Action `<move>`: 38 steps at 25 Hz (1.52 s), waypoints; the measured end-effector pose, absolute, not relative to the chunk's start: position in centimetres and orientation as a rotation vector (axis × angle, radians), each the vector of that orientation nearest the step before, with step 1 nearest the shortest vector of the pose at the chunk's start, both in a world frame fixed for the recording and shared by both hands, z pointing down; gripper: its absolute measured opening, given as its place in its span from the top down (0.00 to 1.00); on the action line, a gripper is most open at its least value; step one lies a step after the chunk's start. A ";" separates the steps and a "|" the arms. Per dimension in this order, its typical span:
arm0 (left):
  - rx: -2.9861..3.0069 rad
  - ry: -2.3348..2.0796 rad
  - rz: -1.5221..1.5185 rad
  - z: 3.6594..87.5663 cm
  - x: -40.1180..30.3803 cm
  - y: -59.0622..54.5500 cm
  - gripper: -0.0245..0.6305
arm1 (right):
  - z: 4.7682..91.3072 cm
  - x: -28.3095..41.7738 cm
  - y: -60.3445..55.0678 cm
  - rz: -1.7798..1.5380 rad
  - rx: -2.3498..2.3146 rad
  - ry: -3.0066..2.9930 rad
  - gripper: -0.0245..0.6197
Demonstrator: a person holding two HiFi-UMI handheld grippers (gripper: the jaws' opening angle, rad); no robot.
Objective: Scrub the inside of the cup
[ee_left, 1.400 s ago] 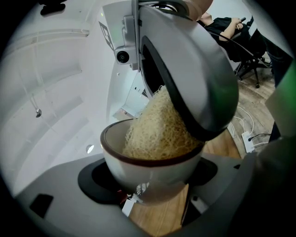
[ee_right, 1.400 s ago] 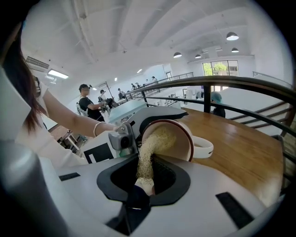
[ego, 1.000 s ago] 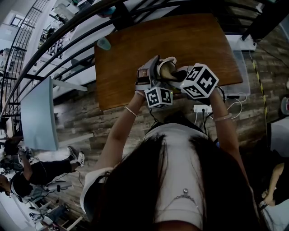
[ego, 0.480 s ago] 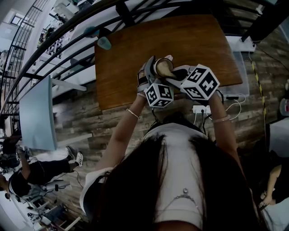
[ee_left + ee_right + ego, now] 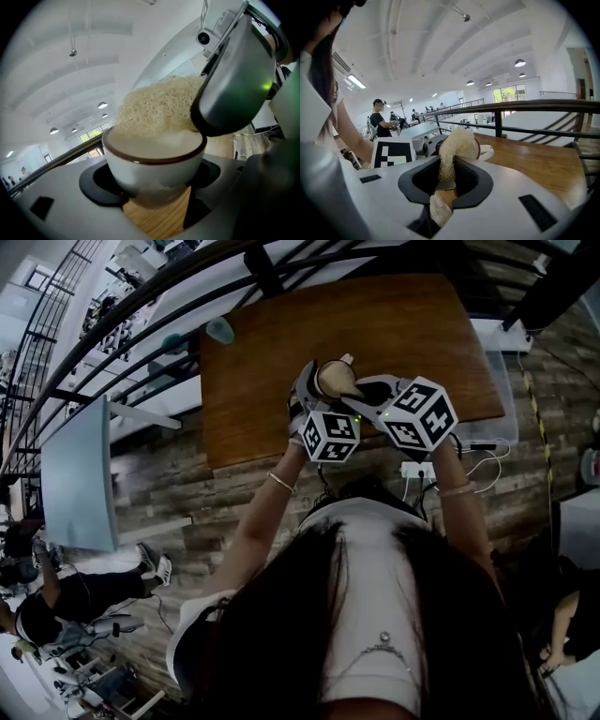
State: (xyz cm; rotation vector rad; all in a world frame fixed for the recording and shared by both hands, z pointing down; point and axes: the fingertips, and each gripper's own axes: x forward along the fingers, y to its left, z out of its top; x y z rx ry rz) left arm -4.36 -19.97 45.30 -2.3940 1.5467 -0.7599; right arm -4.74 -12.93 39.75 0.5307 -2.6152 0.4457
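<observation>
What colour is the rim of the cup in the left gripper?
Dark brown, on a white cup; the left gripper view shows it best.

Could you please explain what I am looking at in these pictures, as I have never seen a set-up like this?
No robot here: a person holds a two-jaw gripper in each hand above a wooden table. The head view comes from a camera on the person's head, looking down; the patterned cubes are parts of the grippers. The other two views come from cameras riding on each gripper, looking along its jaws. The left gripper is clamped on a white cup with a dark rim. The right gripper pinches a pale fibrous scrubber, whose end reaches into the cup's mouth. A small teal object stands at the table's far left corner.
</observation>
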 end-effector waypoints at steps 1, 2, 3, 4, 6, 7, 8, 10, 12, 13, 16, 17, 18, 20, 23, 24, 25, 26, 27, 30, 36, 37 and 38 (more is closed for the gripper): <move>-2.401 1.551 -0.754 45.2 -4.4 -19.9 0.33 | 39.6 -4.8 -13.1 0.444 0.547 -2.622 0.84; -2.406 1.553 -0.751 45.2 -4.4 -19.8 0.33 | 39.5 -4.7 -13.3 0.444 0.561 -2.627 0.84; -2.411 1.554 -0.748 45.2 -4.3 -19.8 0.33 | 39.4 -4.7 -13.5 0.445 0.572 -2.633 0.84; -2.418 1.559 -0.746 45.3 -4.2 -19.7 0.33 | 39.2 -4.6 -13.6 0.448 0.583 -2.640 0.84; -2.438 1.580 -0.741 45.4 -4.1 -19.6 0.33 | 38.9 -4.1 -13.8 0.457 0.610 -2.657 0.84; -2.449 1.593 -0.738 45.5 -4.0 -19.5 0.33 | 38.8 -3.8 -13.9 0.465 0.624 -2.665 0.84; -2.459 1.608 -0.734 45.6 -4.0 -19.5 0.33 | 38.6 -3.5 -14.0 0.473 0.637 -2.673 0.84; -2.473 1.634 -0.728 45.7 -4.0 -19.4 0.33 | 38.5 -3.0 -14.1 0.487 0.661 -2.684 0.84; -2.484 1.663 -0.719 45.7 -4.3 -19.5 0.33 | 38.4 -2.6 -14.2 0.497 0.689 -2.691 0.84; -2.490 1.678 -0.713 45.6 -4.5 -19.5 0.33 | 38.3 -2.5 -14.3 0.504 0.705 -2.695 0.84; -2.507 1.706 -0.701 45.3 -5.0 -19.5 0.33 | 38.2 -2.0 -14.5 0.531 0.750 -2.706 0.84; -2.511 1.710 -0.701 45.3 -5.1 -19.5 0.33 | 38.2 -1.8 -14.6 0.537 0.764 -2.707 0.84; -2.516 1.715 -0.700 45.3 -5.3 -19.5 0.33 | 38.2 -1.6 -14.6 0.542 0.776 -2.707 0.84; -2.527 1.731 -0.697 45.3 -5.5 -19.6 0.33 | 38.4 -1.2 -14.8 0.553 0.799 -2.705 0.84; -2.547 1.757 -0.688 45.4 -5.7 -19.8 0.33 | 38.7 -0.5 -15.3 0.568 0.834 -2.702 0.84; -2.554 1.764 -0.686 45.4 -5.8 -19.8 0.33 | 38.8 -0.4 -15.3 0.570 0.846 -2.701 0.84; -2.562 1.769 -0.684 45.4 -6.0 -19.7 0.33 | 38.7 -0.3 -15.4 0.572 0.858 -2.700 0.84; -2.572 1.773 -0.682 45.3 -6.1 -19.6 0.33 | 38.7 -0.2 -15.4 0.572 0.870 -2.698 0.84; -2.586 1.778 -0.680 45.3 -6.1 -19.5 0.33 | 38.7 0.0 -15.5 0.572 0.883 -2.694 0.84; -2.633 1.795 -0.667 45.2 -6.0 -19.3 0.33 | 38.9 0.7 -15.6 0.565 0.922 -2.677 0.84; -2.680 1.822 -0.647 44.9 -6.0 -19.3 0.33 | 40.0 1.7 -15.9 0.553 0.976 -2.625 0.84; -2.684 1.826 -0.645 45.0 -6.1 -19.2 0.33 | 40.1 1.8 -15.9 0.553 0.983 -2.618 0.84; -2.689 1.830 -0.644 45.0 -6.2 -19.1 0.33 | 40.3 1.9 -15.8 0.553 0.992 -2.611 0.84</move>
